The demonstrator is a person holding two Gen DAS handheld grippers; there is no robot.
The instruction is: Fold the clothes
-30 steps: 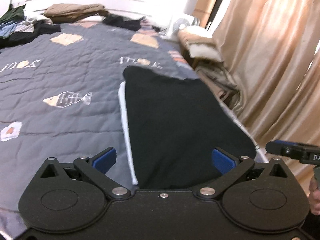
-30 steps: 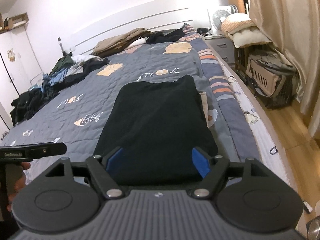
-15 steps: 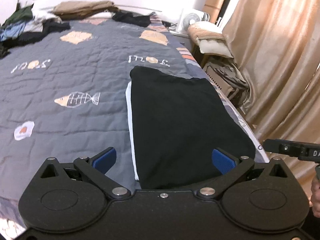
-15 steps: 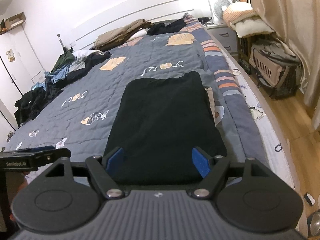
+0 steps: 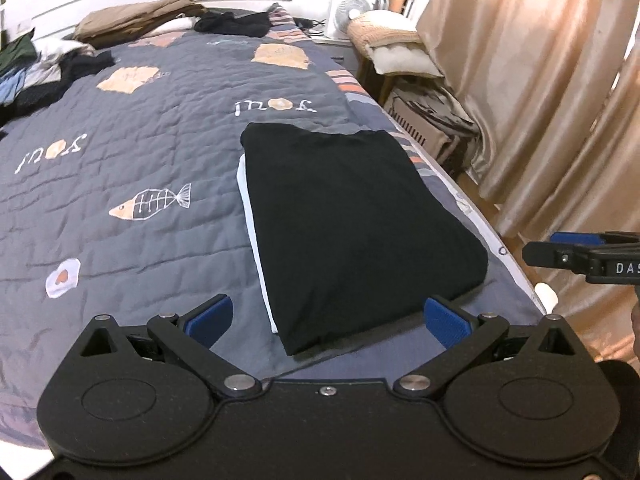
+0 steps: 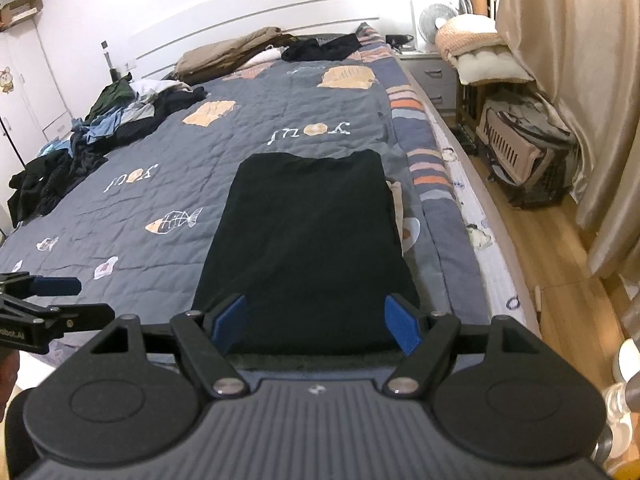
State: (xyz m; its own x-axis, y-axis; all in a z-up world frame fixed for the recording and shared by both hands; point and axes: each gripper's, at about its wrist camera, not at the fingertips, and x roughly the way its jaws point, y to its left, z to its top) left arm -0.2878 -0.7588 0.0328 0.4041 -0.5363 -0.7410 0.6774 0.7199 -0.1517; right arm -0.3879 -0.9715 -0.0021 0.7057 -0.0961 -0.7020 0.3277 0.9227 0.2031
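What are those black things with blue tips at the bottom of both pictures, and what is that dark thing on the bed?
Those are two pinching tools, and a person holds one in each hand. Each tool has a camera on it, so each picture looks out along its own two fingers. One picture comes from the left gripper, the other from the right gripper. Both stand open and hold nothing. The dark thing is a black garment, folded into a neat rectangle on the grey quilt with fish pictures. A pile of unfolded clothes waits at the far side.
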